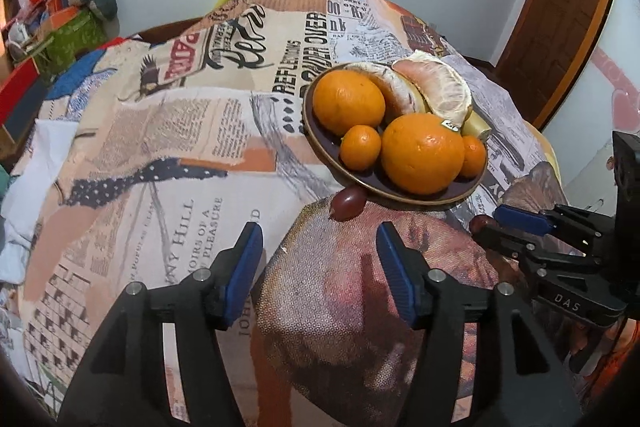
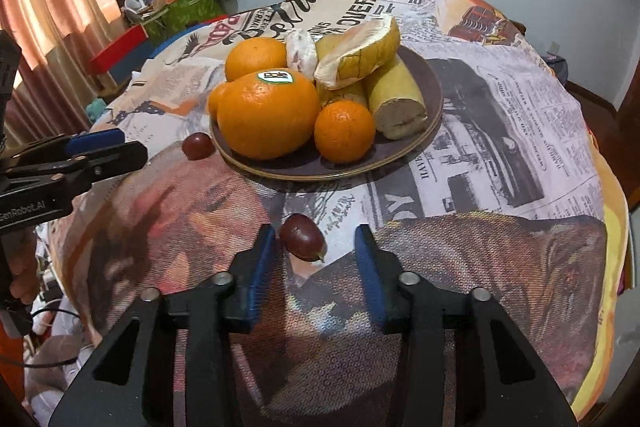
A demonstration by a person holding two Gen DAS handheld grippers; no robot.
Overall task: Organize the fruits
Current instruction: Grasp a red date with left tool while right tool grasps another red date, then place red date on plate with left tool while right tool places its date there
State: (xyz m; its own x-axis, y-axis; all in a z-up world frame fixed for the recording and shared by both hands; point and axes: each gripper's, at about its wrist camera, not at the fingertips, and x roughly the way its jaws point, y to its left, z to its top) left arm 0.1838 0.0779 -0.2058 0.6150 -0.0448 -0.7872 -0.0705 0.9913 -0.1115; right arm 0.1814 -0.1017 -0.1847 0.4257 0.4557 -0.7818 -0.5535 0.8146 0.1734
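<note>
Nearest, my right gripper [image 2: 316, 239] stands spread around a loose grape [image 2: 302, 237], not pinching; my left gripper [image 1: 320, 239] is spread, empty. Farther, another grape [image 1: 347, 202] touches the plate [image 1: 320, 147], already loaded with oranges [image 1: 422, 154].

The large orange [image 2: 266, 115] on the plate [image 2: 432, 83] carries a "Dole" sticker [image 2: 276, 76]. The tablecloth [image 1: 168, 155] shows newsprint words: "OVER", "REFLECTIONS" (upside down), "HILL", "OF A PLEASURE". The right gripper [image 1: 490, 225] reads "DAS"; the left gripper [image 2: 120, 147] reads "GenRobot.AI".
</note>
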